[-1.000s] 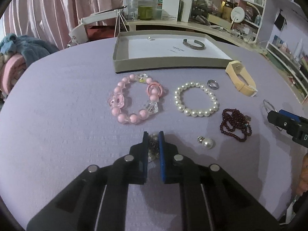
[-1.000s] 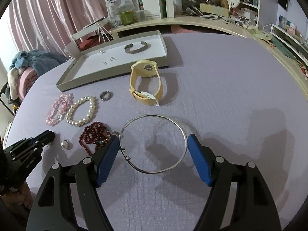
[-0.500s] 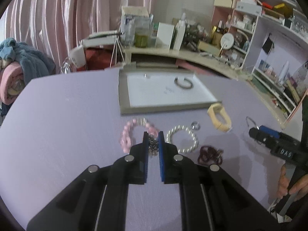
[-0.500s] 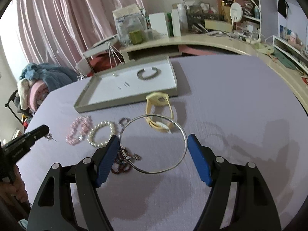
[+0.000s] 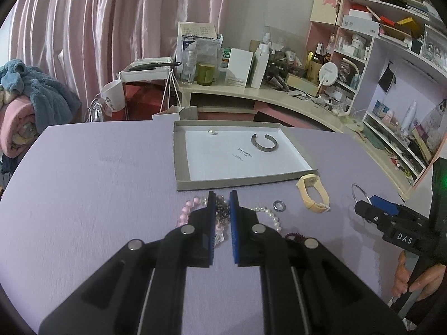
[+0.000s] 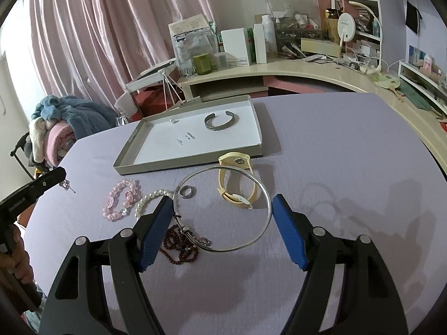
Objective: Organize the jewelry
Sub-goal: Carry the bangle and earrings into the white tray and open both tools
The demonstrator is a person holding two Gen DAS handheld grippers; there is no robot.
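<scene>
Left wrist view: left gripper (image 5: 222, 209) clenched on a small chain piece (image 5: 222, 208), lifted — box tray (image 5: 245, 181) at twelve o'clock. Right gripper (image 6: 220, 217) grasps the silver hoop bangle (image 6: 264, 195), with the tray at eleven o'clock.

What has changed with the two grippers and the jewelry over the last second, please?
Both grippers rose from the purple table: the left gripper lifted its small chain piece, the right gripper its wire bangle. Jaws stayed as before. The cuff bracelet in the tray and the beaded bracelets stayed put.
</scene>
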